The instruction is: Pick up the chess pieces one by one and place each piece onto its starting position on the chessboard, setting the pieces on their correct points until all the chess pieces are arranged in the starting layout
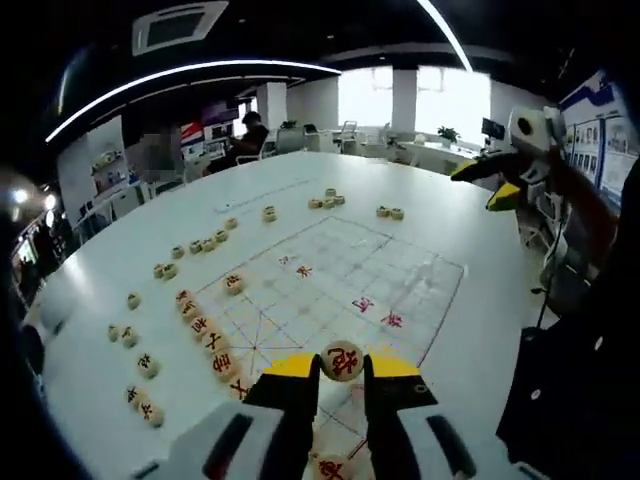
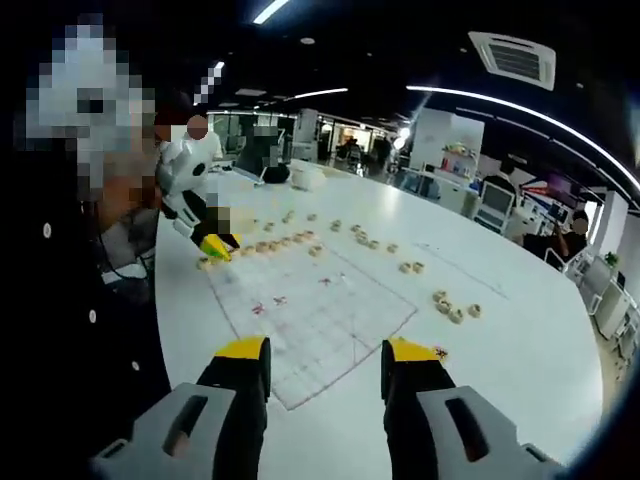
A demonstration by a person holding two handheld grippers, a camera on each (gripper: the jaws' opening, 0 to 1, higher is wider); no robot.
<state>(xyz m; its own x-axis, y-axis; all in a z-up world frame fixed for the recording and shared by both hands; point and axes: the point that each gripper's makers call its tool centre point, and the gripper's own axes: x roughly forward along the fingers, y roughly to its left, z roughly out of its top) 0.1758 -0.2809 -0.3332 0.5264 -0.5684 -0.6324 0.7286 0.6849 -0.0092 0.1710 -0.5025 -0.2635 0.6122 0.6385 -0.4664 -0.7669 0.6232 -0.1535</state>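
Left claw (image 1: pixel 342 385) clamped on red-marked chess piece (image 1: pixel 342 361), hovering over chessboard's (image 1: pixel 340 280) near edge. Right claw (image 2: pixel 325 372) open, empty, above board's (image 2: pixel 310 310) corner. Should lower straight onto the grid point, then release gently, avoiding neighbouring pieces.

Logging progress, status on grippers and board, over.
Left gripper shut on red-marked piece over chessboard edge. Right gripper open, empty. Loose pieces remain on the table.
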